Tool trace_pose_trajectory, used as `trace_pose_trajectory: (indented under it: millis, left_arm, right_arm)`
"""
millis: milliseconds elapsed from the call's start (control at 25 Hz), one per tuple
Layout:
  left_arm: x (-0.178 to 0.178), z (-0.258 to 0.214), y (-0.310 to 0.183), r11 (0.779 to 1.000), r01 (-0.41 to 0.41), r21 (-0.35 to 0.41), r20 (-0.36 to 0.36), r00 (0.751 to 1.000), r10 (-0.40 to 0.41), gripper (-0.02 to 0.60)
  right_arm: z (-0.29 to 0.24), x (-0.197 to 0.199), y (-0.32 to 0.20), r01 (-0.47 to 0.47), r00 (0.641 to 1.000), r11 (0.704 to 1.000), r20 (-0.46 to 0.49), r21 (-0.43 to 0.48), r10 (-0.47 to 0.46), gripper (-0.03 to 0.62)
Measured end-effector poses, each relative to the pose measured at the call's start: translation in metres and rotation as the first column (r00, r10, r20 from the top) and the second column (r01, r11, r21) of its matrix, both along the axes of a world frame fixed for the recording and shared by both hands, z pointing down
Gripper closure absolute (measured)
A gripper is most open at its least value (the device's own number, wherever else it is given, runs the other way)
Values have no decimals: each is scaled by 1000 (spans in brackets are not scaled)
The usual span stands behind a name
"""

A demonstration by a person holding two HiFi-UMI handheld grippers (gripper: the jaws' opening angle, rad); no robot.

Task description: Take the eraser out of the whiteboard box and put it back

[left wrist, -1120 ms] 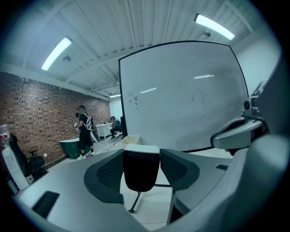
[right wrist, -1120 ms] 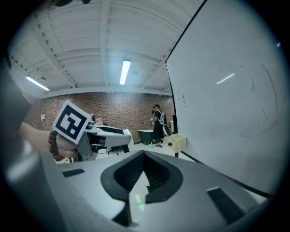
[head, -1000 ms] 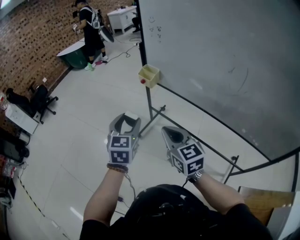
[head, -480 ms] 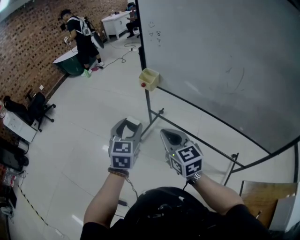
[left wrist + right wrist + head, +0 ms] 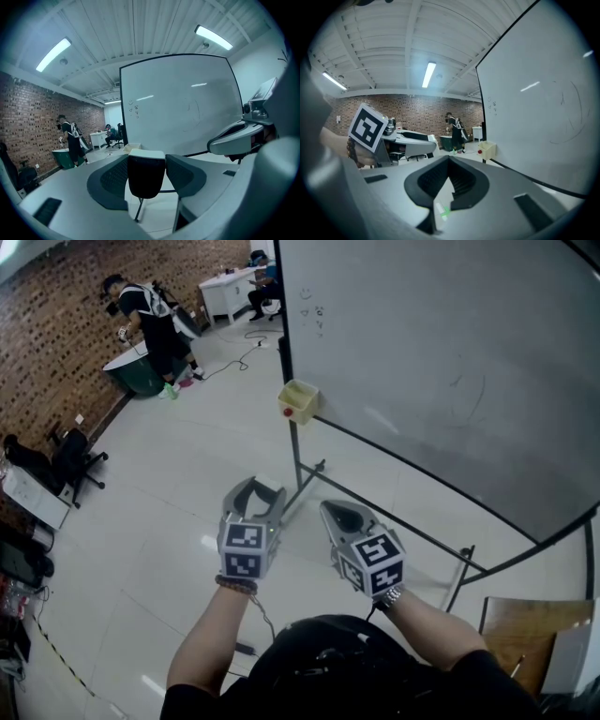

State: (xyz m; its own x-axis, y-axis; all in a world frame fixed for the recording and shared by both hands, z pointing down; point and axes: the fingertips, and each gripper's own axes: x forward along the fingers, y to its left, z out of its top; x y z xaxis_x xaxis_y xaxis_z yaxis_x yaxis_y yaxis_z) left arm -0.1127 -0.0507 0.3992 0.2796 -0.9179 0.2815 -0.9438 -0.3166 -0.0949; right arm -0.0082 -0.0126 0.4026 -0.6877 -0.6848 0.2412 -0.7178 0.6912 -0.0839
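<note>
You grip the eraser (image 5: 146, 174) in your left tongs (image 5: 255, 495) for its return | box (image 5: 300, 399) at 12 o'clock, well apart | right tongs (image 5: 339, 515) closed, idle.

Bright even indoor light from ceiling strip lights (image 5: 53, 55); streak reflections on whiteboard (image 5: 178, 112), soft glare on floor (image 5: 208, 542); gripper views fisheye, dark vignetted corners; right gripper (image 5: 449, 157) body near lens soft

White glossy floor (image 5: 187, 474) — whiteboard stand (image 5: 297, 451), black office chair (image 5: 70, 454), green tub (image 5: 131, 378) standing on it.
</note>
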Motion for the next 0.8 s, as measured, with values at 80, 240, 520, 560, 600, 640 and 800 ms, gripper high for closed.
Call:
trace_pose_trajectory:
  millis: [80,240,520,560,600,640,800]
  left_arm:
    - [0,1,1,1000,-5,0,2,1000,5,348]
    - [2,1,2,1000,-16,2,-3,1000,16,348]
    - [9,0,2,1000,-29,3,-13,999,29,347]
    - [10,0,2,1000,-31,2,-13,999,31,347]
    - [11,0,2,999,-33,1,-12,999,33,347]
    - [11,0,2,999,-34,0,-13,999,34,347]
    - [16,1,0,999,-41,-3,-25,999,41,347]
  right_arm:
    - [0,0,2,-5,1000,1000,-1,0,5,574]
    - [1,2,5,-19,1000,1000,0,0,19,574]
    - [1,12,7,-43,999,999,0,2,43,574]
    - [0,13,7,-46,999,999,0,2,46,574]
    - [0,13,7,-49,999,999,0,2,49,574]
    - [0,14,8,-52,999,999,0,2,52,574]
    - [2,19,7,-56,998,998,2,6,56,574]
